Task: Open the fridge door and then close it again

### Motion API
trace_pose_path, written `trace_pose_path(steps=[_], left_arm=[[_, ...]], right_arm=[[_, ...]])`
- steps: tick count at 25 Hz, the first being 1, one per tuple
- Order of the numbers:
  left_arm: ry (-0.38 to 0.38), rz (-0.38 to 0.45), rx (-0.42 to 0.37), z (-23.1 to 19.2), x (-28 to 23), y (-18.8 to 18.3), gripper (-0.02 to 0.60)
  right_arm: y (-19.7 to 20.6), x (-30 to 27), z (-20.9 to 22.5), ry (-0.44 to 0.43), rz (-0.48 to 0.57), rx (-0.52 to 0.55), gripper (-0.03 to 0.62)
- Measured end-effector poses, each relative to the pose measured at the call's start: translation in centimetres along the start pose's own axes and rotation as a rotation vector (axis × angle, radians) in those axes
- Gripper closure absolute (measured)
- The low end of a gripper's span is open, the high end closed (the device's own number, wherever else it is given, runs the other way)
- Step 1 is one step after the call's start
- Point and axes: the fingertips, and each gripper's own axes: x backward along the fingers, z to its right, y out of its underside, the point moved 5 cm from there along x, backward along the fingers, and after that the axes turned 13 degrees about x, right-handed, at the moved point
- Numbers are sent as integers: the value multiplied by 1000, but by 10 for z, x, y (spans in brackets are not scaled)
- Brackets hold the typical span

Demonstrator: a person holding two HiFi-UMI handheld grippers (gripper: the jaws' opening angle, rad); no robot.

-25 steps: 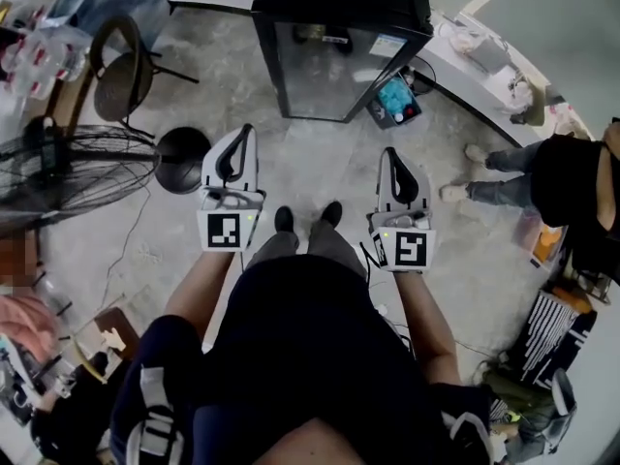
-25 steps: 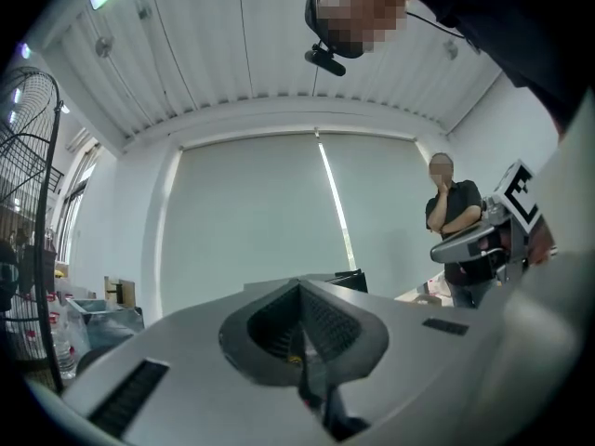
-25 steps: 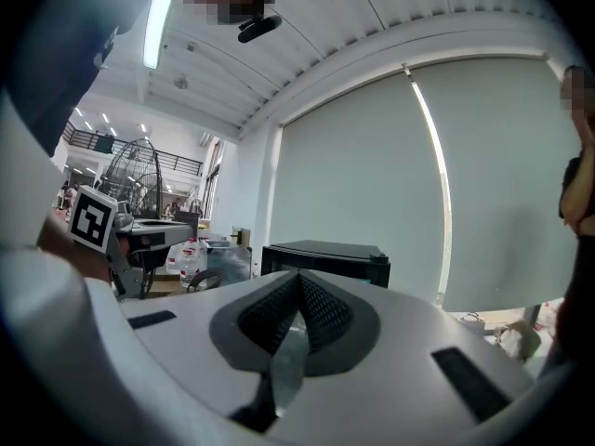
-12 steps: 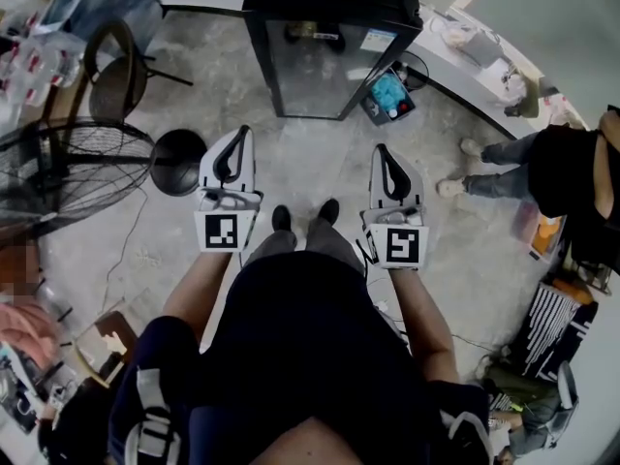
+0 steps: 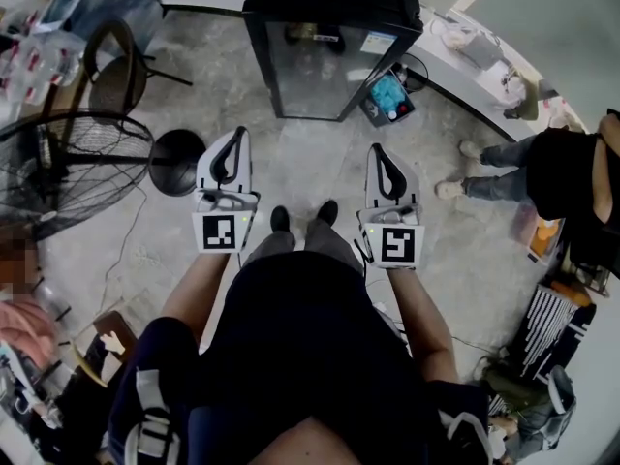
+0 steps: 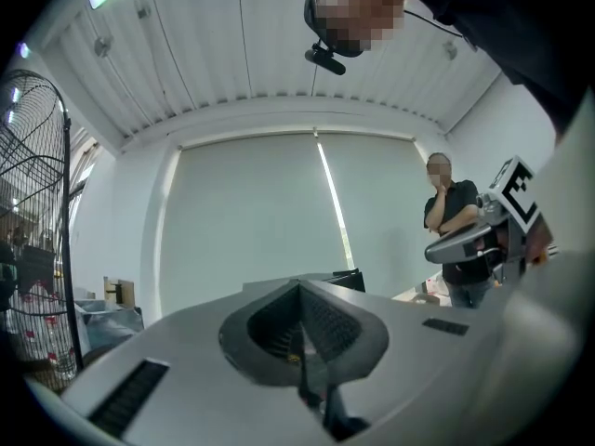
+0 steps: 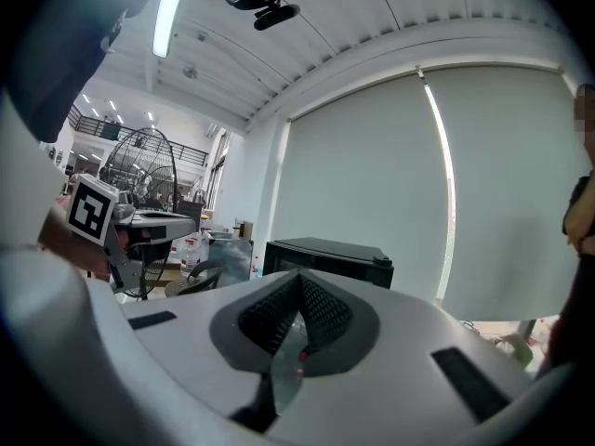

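A small black fridge (image 5: 325,46) with a glass door (image 5: 315,80) stands ahead of me on the concrete floor, its door closed. In the right gripper view the fridge (image 7: 327,254) shows just beyond the jaws. My left gripper (image 5: 235,136) is held level above the floor, shut and empty, well short of the fridge. My right gripper (image 5: 378,153) is beside it, also shut with nothing in it. In each gripper view the jaws meet, the left gripper (image 6: 299,291) and the right gripper (image 7: 297,284) alike.
A big floor fan (image 5: 63,168) with a round black base (image 5: 179,160) stands left. A chair (image 5: 116,71) is behind it. A person (image 5: 557,177) stands right by a low ledge (image 5: 484,76). A box with a blue item (image 5: 389,100) sits beside the fridge. Bags (image 5: 542,332) lie right.
The view has shifted slightly, so the fridge sits a little higher and further left in the picture. Both grippers stay shut and side by side.
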Motion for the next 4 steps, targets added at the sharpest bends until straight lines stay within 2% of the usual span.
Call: trace_pose_path(steps=[4], left_arm=[[-2, 4, 2, -2, -3, -1, 558]], right_arm=[[0, -4, 1, -4, -7, 0, 576]])
